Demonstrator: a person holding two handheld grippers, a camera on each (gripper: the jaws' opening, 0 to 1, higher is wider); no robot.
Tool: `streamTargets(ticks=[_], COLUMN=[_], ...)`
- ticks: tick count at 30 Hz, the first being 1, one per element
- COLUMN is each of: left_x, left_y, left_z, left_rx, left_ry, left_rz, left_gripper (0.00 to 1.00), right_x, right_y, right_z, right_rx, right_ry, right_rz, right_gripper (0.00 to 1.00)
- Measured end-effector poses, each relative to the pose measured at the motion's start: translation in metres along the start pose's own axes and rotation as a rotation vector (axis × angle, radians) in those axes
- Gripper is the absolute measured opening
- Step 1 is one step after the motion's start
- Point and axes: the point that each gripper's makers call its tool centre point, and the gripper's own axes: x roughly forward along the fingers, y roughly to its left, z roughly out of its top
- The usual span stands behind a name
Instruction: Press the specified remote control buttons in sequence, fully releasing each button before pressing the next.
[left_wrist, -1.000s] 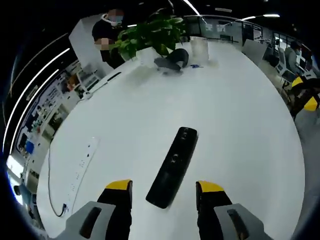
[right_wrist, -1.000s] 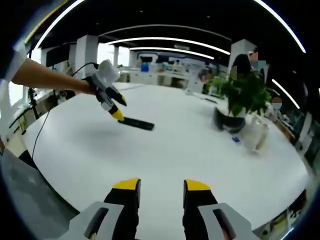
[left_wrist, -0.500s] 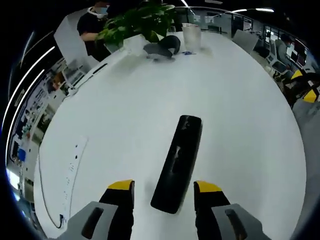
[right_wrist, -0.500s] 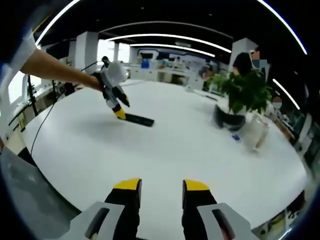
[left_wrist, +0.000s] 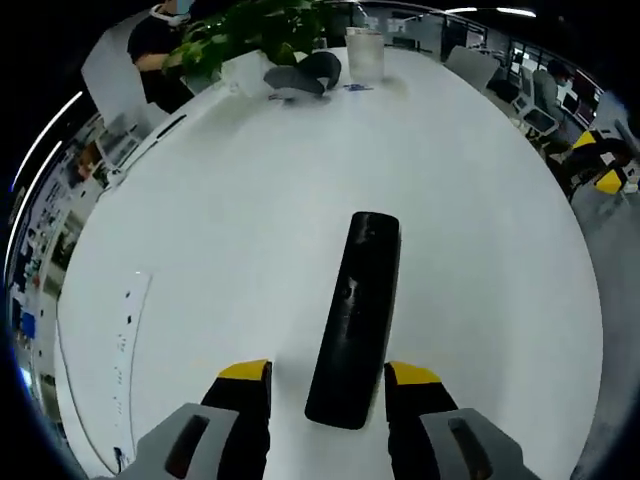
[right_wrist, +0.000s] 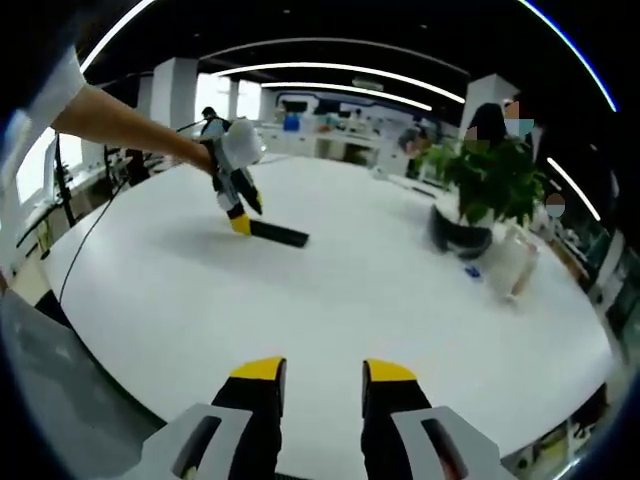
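Observation:
A long black remote control (left_wrist: 355, 315) lies flat on the white round table (left_wrist: 470, 230), its length running away from me. My left gripper (left_wrist: 328, 375) is open, and its yellow-tipped jaws stand on either side of the remote's near end, the right jaw close to it. In the right gripper view, a person's bare arm reaches in from the left and holds the left gripper (right_wrist: 238, 200) tilted down at one end of the remote (right_wrist: 278, 235). Near the table's front edge my right gripper (right_wrist: 323, 372) is open with nothing between its jaws.
A potted green plant (right_wrist: 488, 180), its dark pot (right_wrist: 458, 242) and a clear cup (right_wrist: 510, 265) stand on the far side. A white power strip (left_wrist: 125, 345) with its cable lies at the left edge. A person stands behind the plant (left_wrist: 255, 30).
My left gripper has come closer over the remote, whose near end now lies between the jaws. The right gripper has hardly moved.

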Motion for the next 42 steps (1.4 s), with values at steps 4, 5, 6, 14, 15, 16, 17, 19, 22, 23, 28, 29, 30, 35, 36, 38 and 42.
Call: streamTargets(ticks=[4, 5, 6, 14, 15, 16, 17, 19, 22, 23, 28, 29, 30, 35, 36, 38, 42], left_x=[0.002, 0.002, 0.003, 0.0, -0.003, -0.003, -0.003, -0.003, -0.006, -0.006, -0.006, -0.006, -0.006, -0.008, -0.008, -0.008, -0.01], left_y=[0.0, -0.002, -0.003, -0.01, -0.014, -0.012, -0.011, -0.011, -0.016, -0.017, -0.025, -0.028, -0.031, -0.045, -0.047, -0.052, -0.064], left_z=[-0.001, -0.001, -0.002, -0.005, -0.006, -0.007, -0.006, -0.007, -0.008, -0.008, -0.01, -0.011, -0.011, -0.013, -0.014, -0.015, -0.017], left_rx=[-0.024, -0.019, -0.019, 0.08, 0.091, 0.097, 0.073, 0.047, 0.04, 0.037, 0.027, 0.032, 0.036, 0.026, 0.024, 0.019, 0.007], left_ry=[0.007, 0.006, 0.007, 0.025, 0.032, 0.035, 0.039, 0.044, 0.039, 0.038, 0.036, 0.04, 0.044, 0.055, 0.056, 0.057, 0.06], left_rz=[-0.044, -0.058, -0.065, -0.102, -0.101, -0.098, -0.081, -0.07, -0.069, -0.067, -0.061, -0.063, -0.064, -0.057, -0.056, -0.055, -0.053], left_gripper=[0.45, 0.44, 0.43, 0.3, 0.25, 0.24, 0.24, 0.24, 0.23, 0.23, 0.23, 0.23, 0.23, 0.23, 0.23, 0.23, 0.23], right_x=[0.0, 0.0, 0.0, -0.001, -0.001, -0.001, -0.001, -0.001, -0.001, -0.001, -0.002, -0.002, -0.002, -0.002, -0.002, -0.002, -0.002], right_y=[0.0, 0.0, 0.0, 0.001, 0.001, 0.001, 0.001, 0.001, 0.002, 0.002, 0.002, 0.002, 0.002, 0.004, 0.004, 0.004, 0.006], right_z=[-0.001, -0.001, -0.001, -0.002, -0.001, -0.001, -0.001, -0.001, -0.001, -0.002, 0.0, 0.0, 0.0, -0.001, -0.001, -0.002, -0.003], right_rx=[-0.001, 0.001, 0.001, -0.002, -0.003, -0.003, -0.002, -0.002, -0.004, -0.005, -0.004, -0.004, -0.003, -0.001, -0.001, -0.005, 0.003], right_ry=[0.003, 0.004, 0.004, 0.01, 0.008, 0.008, 0.007, 0.005, 0.008, 0.009, 0.004, 0.004, 0.003, 0.007, 0.009, 0.016, 0.02], right_rz=[0.001, 0.0, 0.0, 0.003, 0.002, 0.003, 0.003, 0.004, 0.004, 0.004, 0.007, 0.007, 0.008, 0.015, 0.016, 0.018, 0.027], right_gripper=[0.27, 0.26, 0.26, 0.25, 0.25, 0.24, 0.24, 0.24, 0.23, 0.23, 0.21, 0.21, 0.21, 0.19, 0.18, 0.17, 0.13])
